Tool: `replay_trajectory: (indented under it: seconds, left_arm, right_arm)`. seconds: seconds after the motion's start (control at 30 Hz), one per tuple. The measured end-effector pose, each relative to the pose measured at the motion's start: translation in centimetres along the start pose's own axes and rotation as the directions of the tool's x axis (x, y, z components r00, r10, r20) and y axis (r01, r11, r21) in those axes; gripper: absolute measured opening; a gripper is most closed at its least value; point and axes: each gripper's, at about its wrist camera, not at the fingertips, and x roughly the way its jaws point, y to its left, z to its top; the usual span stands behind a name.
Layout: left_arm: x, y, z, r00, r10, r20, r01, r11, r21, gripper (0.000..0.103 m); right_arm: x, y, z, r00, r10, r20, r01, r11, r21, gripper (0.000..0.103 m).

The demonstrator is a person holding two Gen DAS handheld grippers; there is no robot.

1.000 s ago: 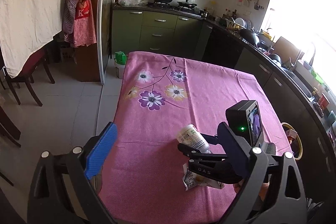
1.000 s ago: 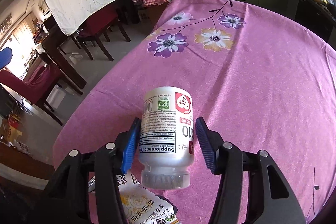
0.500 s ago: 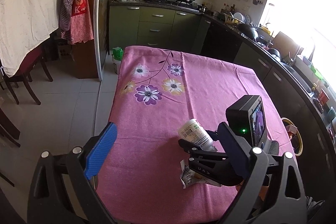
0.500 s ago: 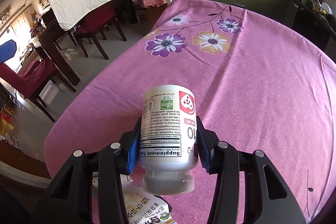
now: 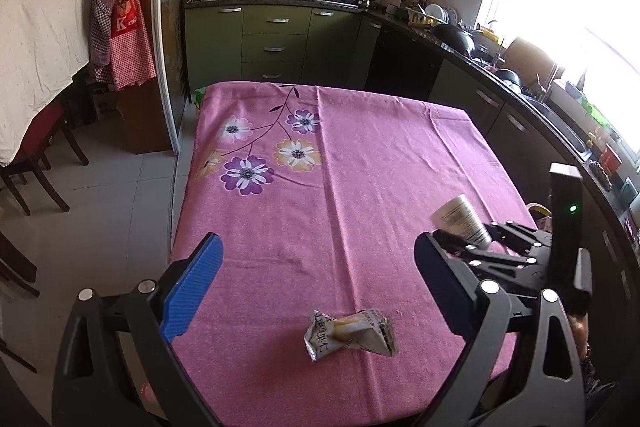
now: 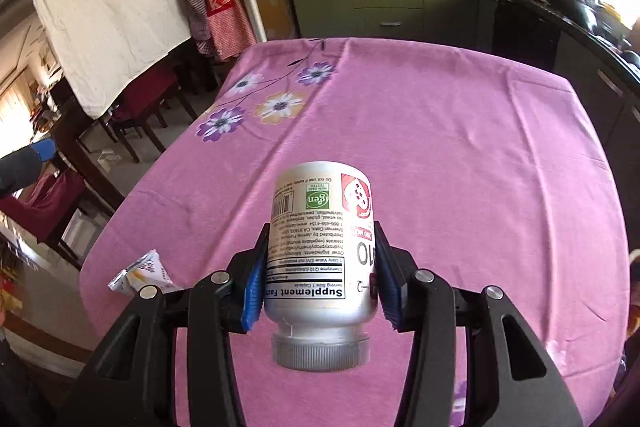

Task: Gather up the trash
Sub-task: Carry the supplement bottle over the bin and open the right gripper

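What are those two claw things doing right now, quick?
Left gripper: open, empty, with a crumpled silver snack wrapper lying on the pink cloth ahead.
Right gripper: closed on a white plastic supplement bottle, cap toward the camera.

Table (image 5: 400, 155): standing in a kitchen, wearing a pink cloth.
Cloth (image 6: 460, 131): covering the whole top, hanging over the edges, showing a print of purple, white and orange flowers (image 5: 256, 159) toward the far left corner.
Wrapper (image 5: 350, 333): lying crumpled on the cloth near the near edge, touching nothing else.
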Motion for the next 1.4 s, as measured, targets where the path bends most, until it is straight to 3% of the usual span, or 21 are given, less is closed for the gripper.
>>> replay_trajectory:
  seconds: [0.13,0.2,0.3,0.43,0.67,0.9,0.93,1.03,1.1,1.13,1.27,1.4]
  left_arm:
    - [0.9,-1.5,0.0,1.0,-0.024,-0.019,0.024,0.999,0.027,0.092]
    - [1.3,-2.2,0.0,0.999,-0.033,-0.028,0.034,0.999,0.036,0.092]
    - [1.8,-2.9,0.0,0.998,-0.044,-0.036,0.046,0.998,0.044,0.092]
    - [2.2,-3.9,0.0,0.997,-0.055,-0.046,0.058,0.997,0.057,0.092]
    - [2.6,-4.8,0.1,0.997,-0.051,-0.059,0.056,0.996,0.072,0.092]
    - [2.9,-5.3,-0.1,0.996,-0.057,-0.073,0.062,0.995,0.077,0.092]
    - [2.9,-5.3,-0.2,0.996,-0.056,-0.074,0.062,0.995,0.077,0.092]
    - [2.9,-5.1,-0.3,0.996,-0.054,-0.076,0.06,0.996,0.072,0.092]
    - [2.9,-4.9,-0.2,0.996,-0.052,-0.075,0.057,0.996,0.068,0.092]
    - [2.9,-4.8,-0.3,0.996,-0.051,-0.075,0.056,0.996,0.066,0.092]
    - [3.0,-4.6,-0.4,0.996,-0.045,-0.079,0.049,0.997,0.06,0.092]
    - [3.6,-4.5,-1.0,0.994,-0.024,-0.111,0.031,0.997,0.065,0.092]
  right_arm:
    - [-5.0,-7.1,-0.7,0.991,-0.122,0.062,0.114,0.986,0.125,0.047]
    - [-7.7,-11.6,-1.4,0.973,-0.214,0.083,0.193,0.958,0.212,0.047]
    - [-10.7,-18.5,-3.0,0.934,-0.351,0.06,0.311,0.887,0.341,0.047]
    - [-12.7,-26.8,-6.1,0.874,-0.483,-0.046,0.448,0.766,0.461,0.047]
    - [-13.4,-34.9,-10.7,0.821,-0.552,-0.147,0.529,0.637,0.561,0.047]
    - [-12.7,-37.6,-12.0,0.782,-0.595,-0.187,0.569,0.558,0.604,0.047]
    - [-12.5,-37.8,-12.1,0.779,-0.596,-0.195,0.573,0.55,0.608,0.047]
    - [-12.9,-37.7,-12.5,0.767,-0.616,-0.18,0.574,0.532,0.623,0.067]
    - [-13.7,-37.1,-12.2,0.753,-0.639,-0.158,0.577,0.527,0.624,0.067]
    - [-14.1,-36.8,-12.1,0.758,-0.638,-0.139,0.564,0.532,0.632,0.067]
    - [-15.9,-33.9,-11.0,0.779,-0.625,-0.054,0.51,0.58,0.635,0.068]
    - [-16.6,-29.2,-9.6,0.814,-0.581,0.03,0.455,0.667,0.59,0.072]
